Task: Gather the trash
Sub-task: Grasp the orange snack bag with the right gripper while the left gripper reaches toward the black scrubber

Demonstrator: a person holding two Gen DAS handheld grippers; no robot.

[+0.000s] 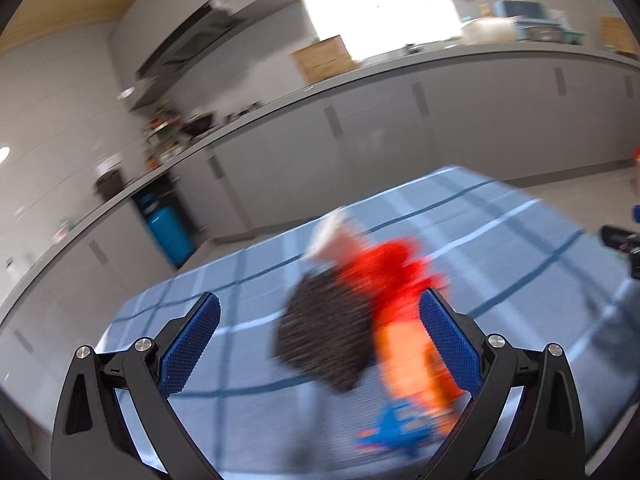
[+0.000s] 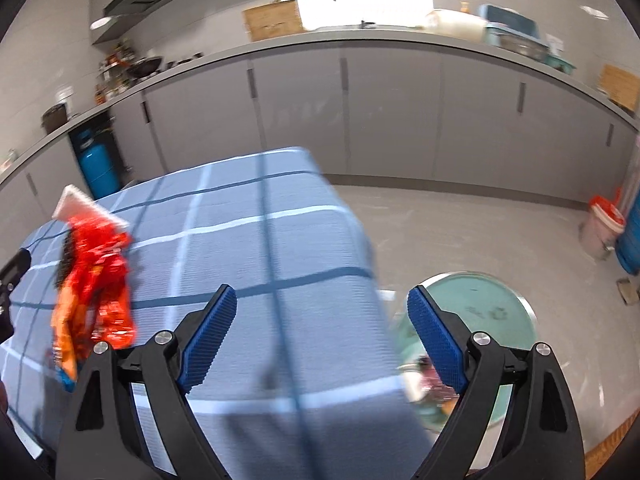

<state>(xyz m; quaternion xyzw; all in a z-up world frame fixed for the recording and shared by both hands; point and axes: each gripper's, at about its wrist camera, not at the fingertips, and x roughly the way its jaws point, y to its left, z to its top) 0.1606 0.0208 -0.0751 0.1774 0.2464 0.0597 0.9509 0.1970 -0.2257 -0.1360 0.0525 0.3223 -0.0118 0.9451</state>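
Blue ribbed pads of the left gripper (image 1: pixel 320 344) stand wide apart, gripping nothing. Right gripper (image 2: pixel 322 336) likewise spread and empty. Between and just beyond the left pads lies a blurred heap: red-orange crinkled snack wrappers (image 1: pixel 400 300), dark speckled wrapper (image 1: pixel 328 336), white packet (image 1: pixel 334 236), all on the blue checked tablecloth (image 2: pixel 260 240). Round green bin (image 2: pixel 480 312) sits on the floor beside the table. Risk: motion blur suggests fast travel; closing early could pinch cloth or scatter 1 wrapper.
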